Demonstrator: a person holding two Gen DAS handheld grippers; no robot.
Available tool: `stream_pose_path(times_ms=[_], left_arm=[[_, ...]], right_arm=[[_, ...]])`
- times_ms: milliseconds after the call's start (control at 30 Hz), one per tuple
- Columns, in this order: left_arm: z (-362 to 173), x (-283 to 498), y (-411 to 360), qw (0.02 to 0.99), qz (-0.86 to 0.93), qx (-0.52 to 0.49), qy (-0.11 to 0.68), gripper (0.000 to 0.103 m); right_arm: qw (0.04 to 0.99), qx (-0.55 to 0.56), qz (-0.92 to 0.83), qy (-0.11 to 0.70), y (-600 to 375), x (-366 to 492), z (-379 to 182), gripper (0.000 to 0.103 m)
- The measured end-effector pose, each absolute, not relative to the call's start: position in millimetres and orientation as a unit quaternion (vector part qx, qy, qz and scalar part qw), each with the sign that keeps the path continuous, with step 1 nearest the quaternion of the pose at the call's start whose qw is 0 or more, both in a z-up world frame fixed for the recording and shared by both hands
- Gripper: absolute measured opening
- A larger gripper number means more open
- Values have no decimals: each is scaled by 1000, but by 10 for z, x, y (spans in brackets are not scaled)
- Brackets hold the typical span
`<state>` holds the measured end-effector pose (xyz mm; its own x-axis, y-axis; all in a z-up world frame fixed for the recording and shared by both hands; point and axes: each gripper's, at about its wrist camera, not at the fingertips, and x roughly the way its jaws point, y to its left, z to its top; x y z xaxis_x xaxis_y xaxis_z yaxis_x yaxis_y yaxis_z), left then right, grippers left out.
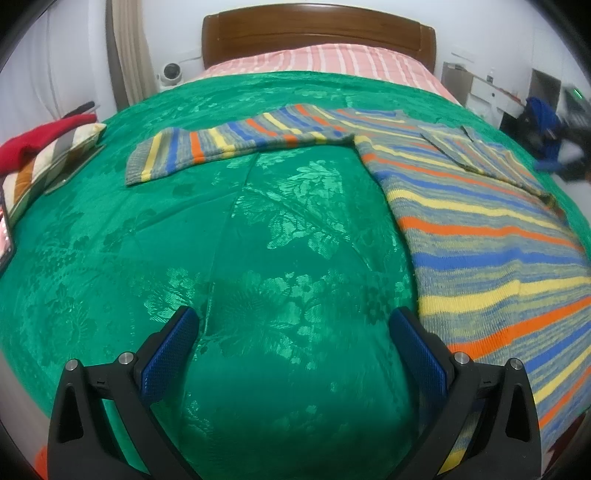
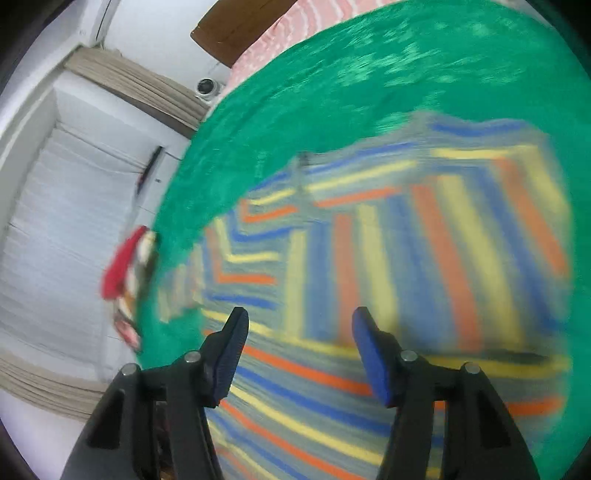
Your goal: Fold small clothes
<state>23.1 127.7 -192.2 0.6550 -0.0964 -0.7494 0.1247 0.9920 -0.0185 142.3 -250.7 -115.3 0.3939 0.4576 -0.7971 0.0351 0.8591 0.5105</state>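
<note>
A knitted sweater [image 1: 480, 229] with blue, yellow and orange stripes lies flat on the green bedspread [image 1: 184, 240]. One sleeve [image 1: 236, 144] stretches out to the left. The other sleeve [image 1: 480, 155] lies folded across the body. My left gripper [image 1: 295, 317] hangs open over bare bedspread, just left of the sweater's hem, with nothing between its blue pads. The right wrist view is blurred. There my right gripper [image 2: 300, 317] stands open above the sweater [image 2: 406, 240], and nothing is between its fingers.
A striped pillow with a red cloth on it [image 1: 44, 147] sits at the bed's left edge, next to a phone [image 1: 5, 236]. The wooden headboard [image 1: 317, 33] and a pink striped sheet [image 1: 325, 59] are at the far end. A blurred dark and blue shape [image 1: 546, 136] shows beyond the right edge.
</note>
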Motion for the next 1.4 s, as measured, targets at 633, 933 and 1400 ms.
stream_pose_path(times_ms=[633, 933, 1400], left_arm=[[-1930, 232, 1253, 915, -45, 12, 400, 103], [-1924, 244, 1233, 915, -30, 3, 403, 103], [-1936, 243, 1252, 912, -50, 13, 408, 103]], right_arm=[[892, 103, -68, 434, -4156, -320, -1582, 103], [895, 63, -84, 434, -3991, -277, -1694, 103], [895, 58, -87, 435, -3984, -288, -1716, 103]])
